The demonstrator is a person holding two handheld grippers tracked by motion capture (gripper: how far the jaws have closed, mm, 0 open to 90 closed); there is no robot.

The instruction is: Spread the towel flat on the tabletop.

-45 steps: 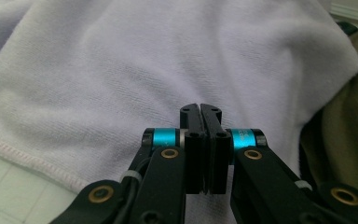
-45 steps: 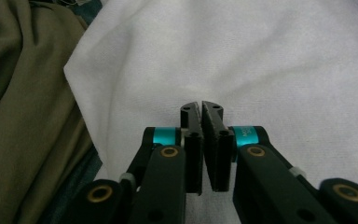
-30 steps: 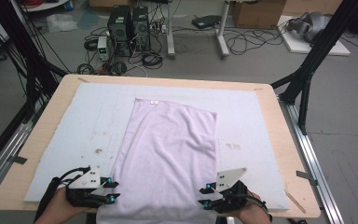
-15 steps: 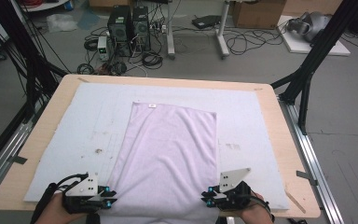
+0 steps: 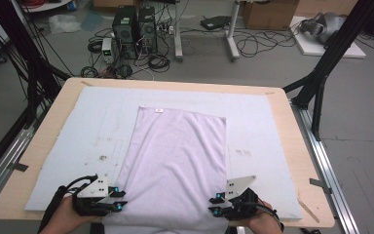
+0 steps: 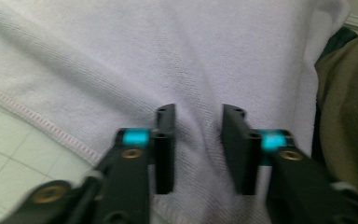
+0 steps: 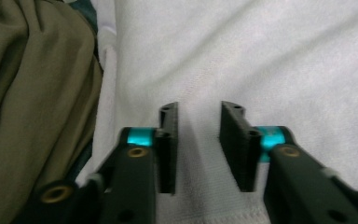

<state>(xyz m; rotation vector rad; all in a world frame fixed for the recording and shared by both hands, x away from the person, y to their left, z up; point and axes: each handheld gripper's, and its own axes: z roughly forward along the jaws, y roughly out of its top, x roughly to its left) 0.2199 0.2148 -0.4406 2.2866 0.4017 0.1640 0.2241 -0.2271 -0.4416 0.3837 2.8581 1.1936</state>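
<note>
While both jaws narrowed, the towel (image 5: 175, 161) flattened out.

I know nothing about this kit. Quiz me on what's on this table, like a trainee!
1. True or false: the lilac towel lies crumpled in a heap.
2. Where do the left tool and the right tool sit?
A. At the towel's far edge
B. At the towel's two near corners
C. On the floor
3. What lies between the towel and the wooden table?

Key
1. False: it lies spread flat.
2. B. Each tool's jaws have just been closing, with towel cloth between them.
3. A pale mat.
</note>
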